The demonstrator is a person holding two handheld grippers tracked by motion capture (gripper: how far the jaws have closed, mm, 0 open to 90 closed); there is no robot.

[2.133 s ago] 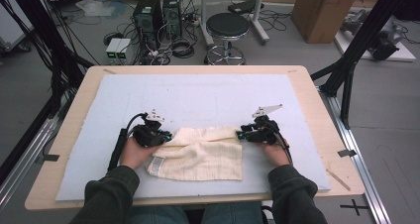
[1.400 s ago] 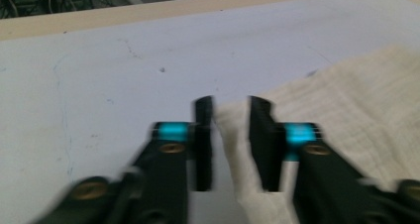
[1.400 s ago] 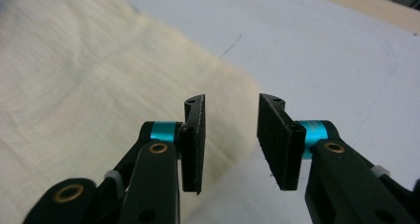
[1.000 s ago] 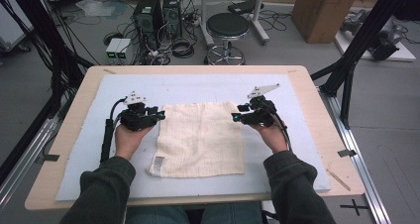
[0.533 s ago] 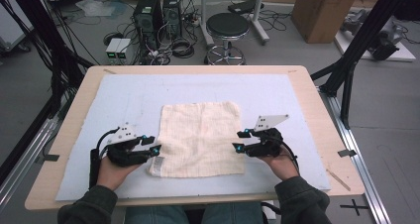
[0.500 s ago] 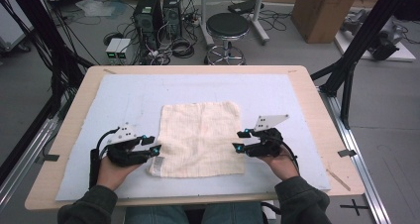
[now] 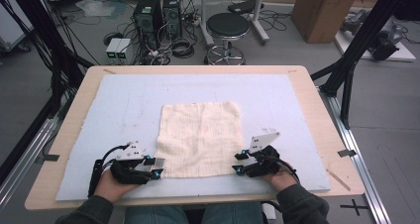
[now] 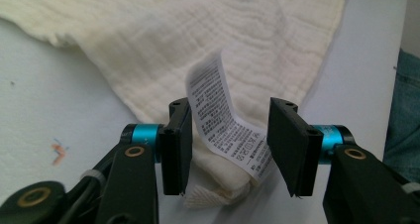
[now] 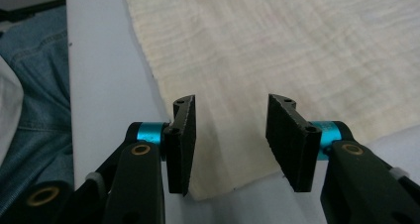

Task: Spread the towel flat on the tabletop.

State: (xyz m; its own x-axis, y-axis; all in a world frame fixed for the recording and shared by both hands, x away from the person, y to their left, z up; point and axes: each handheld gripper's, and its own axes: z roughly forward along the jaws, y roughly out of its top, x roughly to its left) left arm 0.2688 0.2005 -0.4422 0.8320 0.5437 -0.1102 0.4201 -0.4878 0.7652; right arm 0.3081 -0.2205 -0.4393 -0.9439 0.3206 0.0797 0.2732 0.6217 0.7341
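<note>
both jaws gape, the left gripper [image 8: 230, 149] astride the cloth [image 7: 200, 137] corner at seven o'clock, the right gripper [image 9: 230, 142] at five, where the upright care label [image 8: 225, 120] risks being pinched alone, so the corner slips.

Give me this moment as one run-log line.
cloth: flat on mat | left hand-held gripper: open around near corner, tag between | right hand-held gripper: open over other near corner

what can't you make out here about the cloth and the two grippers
- Care label print: too small and blurred in the left gripper view.
- Cloth near-left corner in the high view: covered by the left gripper.
- Right gripper: whether its fingers touch the cloth, not clear.
- Cloth's far edge: cut off by the frame in both gripper views.
</note>
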